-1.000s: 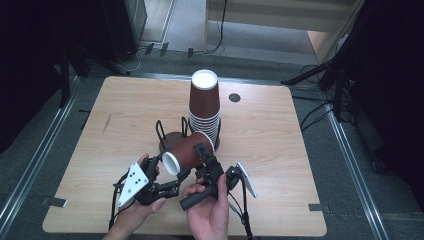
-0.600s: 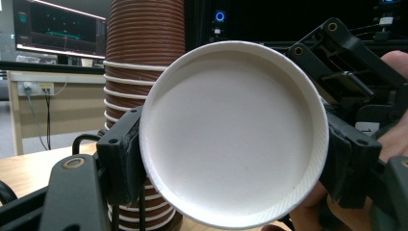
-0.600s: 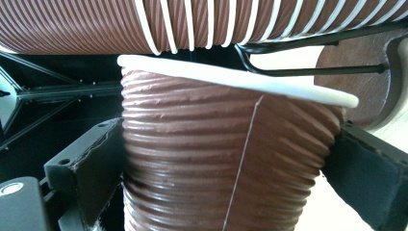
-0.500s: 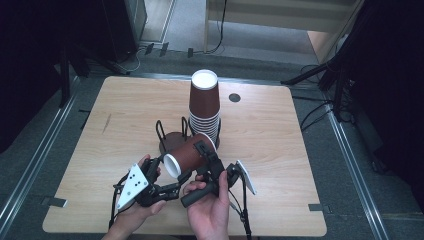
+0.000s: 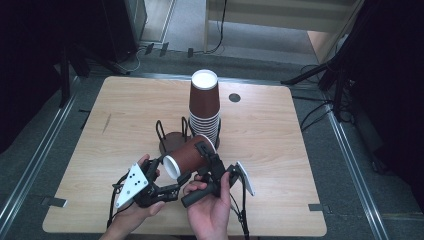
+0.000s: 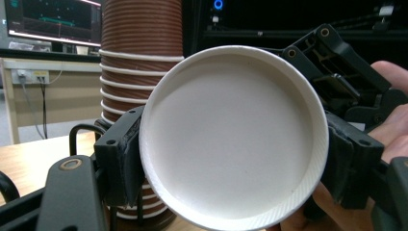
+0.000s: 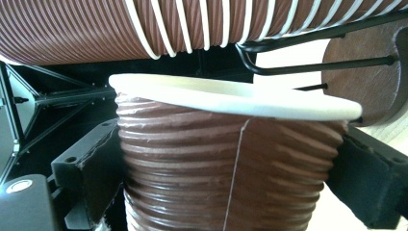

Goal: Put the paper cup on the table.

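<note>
Left gripper view: both claws (image 6: 231,159) clamp a ribbed brown cup (image 6: 231,139), white inside.

Both grippers are black, with blocky jaws fixed by small screws. The left gripper (image 5: 165,182) has a brass-ringed pivot and, on the side away from the cup stack (image 5: 204,107), a grey three-cornered plate with black dots. The right gripper (image 5: 212,167) carries a white plate. Thin black cables trail from both. Bare hands, no sleeves.

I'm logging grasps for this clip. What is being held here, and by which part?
One brown paper cup, lying sideways. The right gripper clamps its ribbed wall just below the rim; the left gripper grips the bottom end.
</note>
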A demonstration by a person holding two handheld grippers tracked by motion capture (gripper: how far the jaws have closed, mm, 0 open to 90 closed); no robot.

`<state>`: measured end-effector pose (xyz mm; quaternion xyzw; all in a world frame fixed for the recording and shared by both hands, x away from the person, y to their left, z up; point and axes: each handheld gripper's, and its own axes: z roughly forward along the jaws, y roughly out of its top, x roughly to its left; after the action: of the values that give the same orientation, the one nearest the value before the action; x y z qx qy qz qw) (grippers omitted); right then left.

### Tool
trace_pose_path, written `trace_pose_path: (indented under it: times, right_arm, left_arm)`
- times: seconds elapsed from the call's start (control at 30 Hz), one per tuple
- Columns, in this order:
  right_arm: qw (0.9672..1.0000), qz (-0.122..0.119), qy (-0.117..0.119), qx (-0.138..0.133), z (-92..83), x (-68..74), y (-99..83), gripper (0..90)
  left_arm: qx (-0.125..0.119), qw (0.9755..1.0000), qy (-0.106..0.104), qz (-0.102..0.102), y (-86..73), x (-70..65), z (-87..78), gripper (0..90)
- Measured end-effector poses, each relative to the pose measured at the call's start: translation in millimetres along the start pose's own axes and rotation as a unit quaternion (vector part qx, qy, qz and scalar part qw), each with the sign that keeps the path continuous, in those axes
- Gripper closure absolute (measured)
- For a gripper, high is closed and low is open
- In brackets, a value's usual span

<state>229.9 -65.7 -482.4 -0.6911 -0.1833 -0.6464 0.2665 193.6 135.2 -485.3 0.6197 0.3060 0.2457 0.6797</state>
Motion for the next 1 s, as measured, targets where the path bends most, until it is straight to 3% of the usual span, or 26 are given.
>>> trace_pose_path:
  times: [0.13,0.37,0.63,0.77,1.0]
  right_arm:
    - [0.9999,-0.003,0.009,-0.004,-2.2,1.1,0.4,9.5]
    - [0.9995,-0.012,0.020,-0.022,-6.6,4.6,7.0,9.6]
    - [0.9987,-0.029,0.023,-0.037,-7.3,5.4,10.8,9.6]
    - [0.9964,-0.065,0.017,-0.052,-7.0,7.1,12.9,9.6]
    - [0.9909,-0.116,0.007,-0.068,-7.5,11.7,19.9,9.6]
  left_arm:
    - [0.008,0.9994,0.007,-0.033,2.6,1.2,-0.8,17.3]
    - [0.011,0.9991,0.008,-0.040,5.8,4.9,-5.6,1.7]
    - [0.026,0.9991,0.000,-0.034,4.8,6.1,-8.2,0.0]
    - [0.037,0.9989,0.005,-0.029,3.3,6.9,-8.8,0.0]
    - [0.044,0.9982,0.006,-0.040,3.3,7.8,-9.7,0.0]
